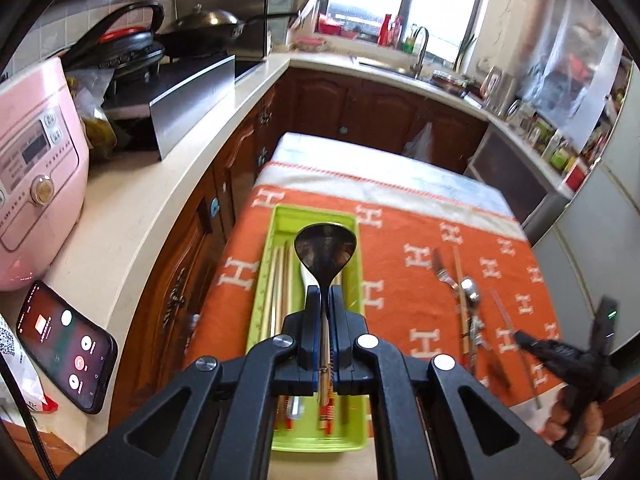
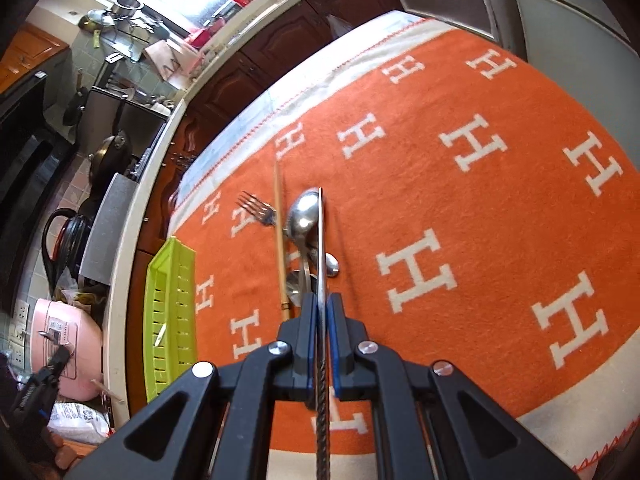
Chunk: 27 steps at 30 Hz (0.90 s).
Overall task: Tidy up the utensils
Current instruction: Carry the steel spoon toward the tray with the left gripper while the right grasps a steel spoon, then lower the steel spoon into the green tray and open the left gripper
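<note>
My left gripper point(image 1: 325, 292) is shut on the handle of a dark spoon point(image 1: 325, 246), which hangs over the green utensil tray point(image 1: 280, 216). Wooden chopsticks point(image 1: 276, 280), a white spoon and other handles lie in the tray. My right gripper point(image 2: 321, 300) is shut on a thin metal chopstick point(image 2: 321, 232), lifted off the orange cloth point(image 2: 460, 220). Under it lie a fork point(image 2: 258, 208), a wooden chopstick point(image 2: 279, 232) and steel spoons point(image 2: 302, 216). In the left wrist view the right gripper point(image 1: 518, 336) sits at the right with that metal chopstick point(image 1: 505, 312), beside the loose fork point(image 1: 440, 268).
The green tray point(image 2: 172, 312) lies at the cloth's left edge, next to the kitchen counter point(image 1: 132, 208). A pink rice cooker point(image 1: 36, 184), a phone point(image 1: 66, 344) and a stove with a wok point(image 1: 208, 24) are on the counter. A grey fridge point(image 1: 600, 248) stands to the right.
</note>
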{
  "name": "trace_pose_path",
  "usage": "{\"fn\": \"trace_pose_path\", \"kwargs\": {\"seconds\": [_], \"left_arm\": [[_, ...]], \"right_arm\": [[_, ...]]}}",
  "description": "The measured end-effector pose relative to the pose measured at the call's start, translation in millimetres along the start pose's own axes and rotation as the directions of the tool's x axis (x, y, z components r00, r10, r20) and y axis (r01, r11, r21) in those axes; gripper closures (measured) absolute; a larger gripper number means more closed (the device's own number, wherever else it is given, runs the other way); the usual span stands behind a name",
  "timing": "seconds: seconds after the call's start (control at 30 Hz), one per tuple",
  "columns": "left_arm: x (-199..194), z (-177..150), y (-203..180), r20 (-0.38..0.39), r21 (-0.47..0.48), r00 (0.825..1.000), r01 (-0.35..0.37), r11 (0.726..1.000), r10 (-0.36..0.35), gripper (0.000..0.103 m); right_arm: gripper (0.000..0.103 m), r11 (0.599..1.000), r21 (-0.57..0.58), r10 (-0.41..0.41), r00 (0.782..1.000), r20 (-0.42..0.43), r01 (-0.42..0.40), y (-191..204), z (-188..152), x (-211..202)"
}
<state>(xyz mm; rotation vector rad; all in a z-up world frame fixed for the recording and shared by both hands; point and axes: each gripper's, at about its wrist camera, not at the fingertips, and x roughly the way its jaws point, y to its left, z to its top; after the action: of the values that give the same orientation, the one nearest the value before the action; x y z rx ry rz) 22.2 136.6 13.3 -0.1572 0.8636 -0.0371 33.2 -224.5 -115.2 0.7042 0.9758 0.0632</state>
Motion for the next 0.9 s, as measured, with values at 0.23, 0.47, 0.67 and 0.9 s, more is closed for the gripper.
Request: {"fn": "trace_pose_path", "kwargs": {"seconds": [0.23,0.47,0.67,0.9], "left_arm": [[52,-14,3,-0.095,0.047,0.993,-0.072,0.996,0.076,0.101],[94,-21,14,-0.147,0.063,0.981,-0.122,0.991,0.130,0.101],[117,-25,27,-0.174,-0.010,0.983,-0.067,0.998,0.064,0.101],[111,-27,37,-0.144,-0.057,0.988,-0.057,0.997,0.048,0.100]], "right_arm": [[0.098,0.991,-0.087,0.098,0.994,-0.045,-0.101,51,2,11],[0.098,0.957,-0.170,0.212,0.967,-0.143,-0.235,134,-2,47],[0.098,0.951,-0.145,0.239,0.946,-0.218,-0.274,184,-11,96],[0.097,0.977,-0.103,0.151,0.950,-0.273,-0.185,194,-34,144]]}}
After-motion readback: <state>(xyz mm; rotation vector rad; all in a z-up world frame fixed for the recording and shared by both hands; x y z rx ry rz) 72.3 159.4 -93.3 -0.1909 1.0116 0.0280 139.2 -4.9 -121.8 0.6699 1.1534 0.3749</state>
